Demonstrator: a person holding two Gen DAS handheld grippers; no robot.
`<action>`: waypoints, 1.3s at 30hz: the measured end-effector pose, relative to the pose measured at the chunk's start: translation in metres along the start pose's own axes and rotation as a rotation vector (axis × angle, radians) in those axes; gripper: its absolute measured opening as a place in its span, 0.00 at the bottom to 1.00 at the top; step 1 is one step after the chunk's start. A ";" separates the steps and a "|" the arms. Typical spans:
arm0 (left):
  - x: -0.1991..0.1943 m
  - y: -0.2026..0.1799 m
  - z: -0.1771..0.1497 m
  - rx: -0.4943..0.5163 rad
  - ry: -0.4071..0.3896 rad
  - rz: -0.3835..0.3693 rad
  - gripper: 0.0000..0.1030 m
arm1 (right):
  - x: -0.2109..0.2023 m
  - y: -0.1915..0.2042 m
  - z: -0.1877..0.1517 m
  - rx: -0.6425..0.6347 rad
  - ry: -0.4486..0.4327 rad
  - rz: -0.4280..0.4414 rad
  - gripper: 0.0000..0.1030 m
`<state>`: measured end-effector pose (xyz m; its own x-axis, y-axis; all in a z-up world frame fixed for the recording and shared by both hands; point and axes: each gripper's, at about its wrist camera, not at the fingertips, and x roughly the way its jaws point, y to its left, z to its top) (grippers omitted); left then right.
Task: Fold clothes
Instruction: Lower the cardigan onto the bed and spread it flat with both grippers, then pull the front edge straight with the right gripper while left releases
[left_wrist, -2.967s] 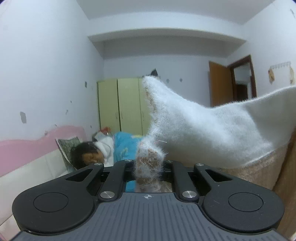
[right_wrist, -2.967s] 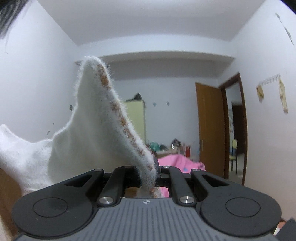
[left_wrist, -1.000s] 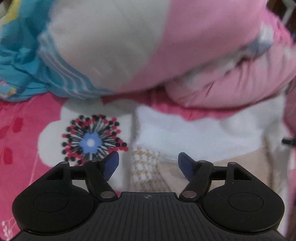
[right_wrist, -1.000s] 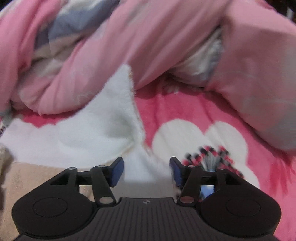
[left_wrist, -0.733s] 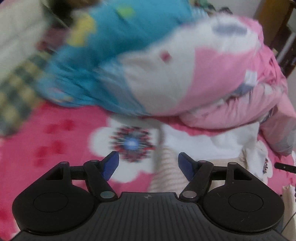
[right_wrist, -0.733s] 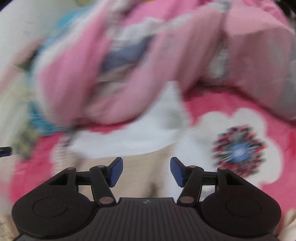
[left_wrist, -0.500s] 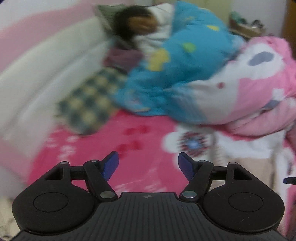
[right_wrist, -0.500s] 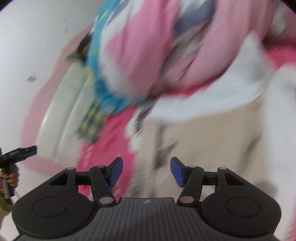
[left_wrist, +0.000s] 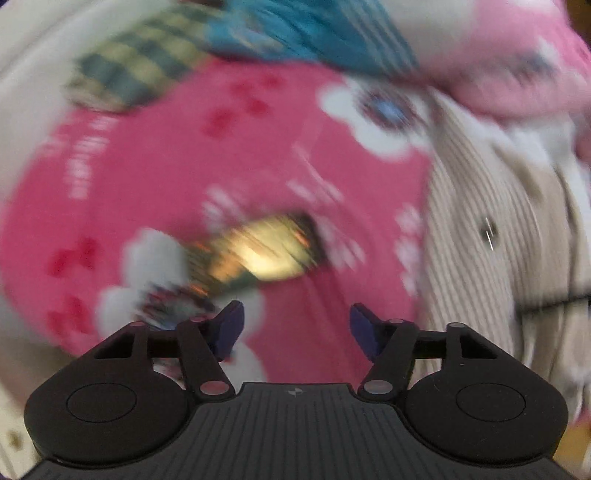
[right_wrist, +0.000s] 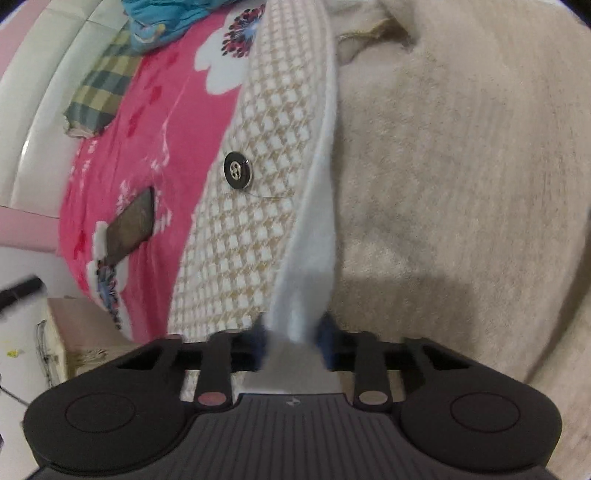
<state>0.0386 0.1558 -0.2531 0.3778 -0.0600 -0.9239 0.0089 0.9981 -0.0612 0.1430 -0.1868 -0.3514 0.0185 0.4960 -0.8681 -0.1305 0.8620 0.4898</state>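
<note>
On the pink flowered bedspread (right_wrist: 147, 122), spread flat: a beige garment (right_wrist: 461, 166) with houndstooth front panel (right_wrist: 236, 236), white fluffy edge (right_wrist: 314, 229) and black button (right_wrist: 238, 170). Laid out, judging by how it lies, but not yet folded; every fold seemingly left to make. Right gripper (right_wrist: 293, 341) closing on the white fluffy edge, fabric between the jaws, pads apparently pressing it already. Left gripper (left_wrist: 293, 326) roughly half open and narrowing, nothing between the jaws, only bedspread beneath; same garment's ribbed beige cloth (left_wrist: 480, 240) off to its right, a dark phone-like slab (left_wrist: 258, 251) ahead, much blurred. Against three seconds ago: then both tongs clamped on the garment and held aloft against the room's walls; now down on the bed. Against one second ago: both open over the white part near the piled quilts, since swung away toward the near edge, right one narrowed sharply.
</note>
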 end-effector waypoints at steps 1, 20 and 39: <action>0.008 -0.008 -0.009 0.045 0.007 -0.036 0.60 | -0.002 0.003 -0.002 0.000 -0.011 -0.009 0.14; 0.110 -0.091 -0.045 0.308 0.235 -0.341 0.38 | -0.099 -0.091 -0.001 0.196 -0.324 -0.360 0.12; -0.044 0.095 0.128 -0.509 -0.402 -0.233 0.05 | -0.147 -0.058 -0.004 0.244 -0.463 -0.166 0.12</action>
<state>0.1411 0.2554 -0.1706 0.7340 -0.1637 -0.6591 -0.2673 0.8226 -0.5019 0.1437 -0.3100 -0.2522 0.4608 0.2983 -0.8359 0.1434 0.9044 0.4019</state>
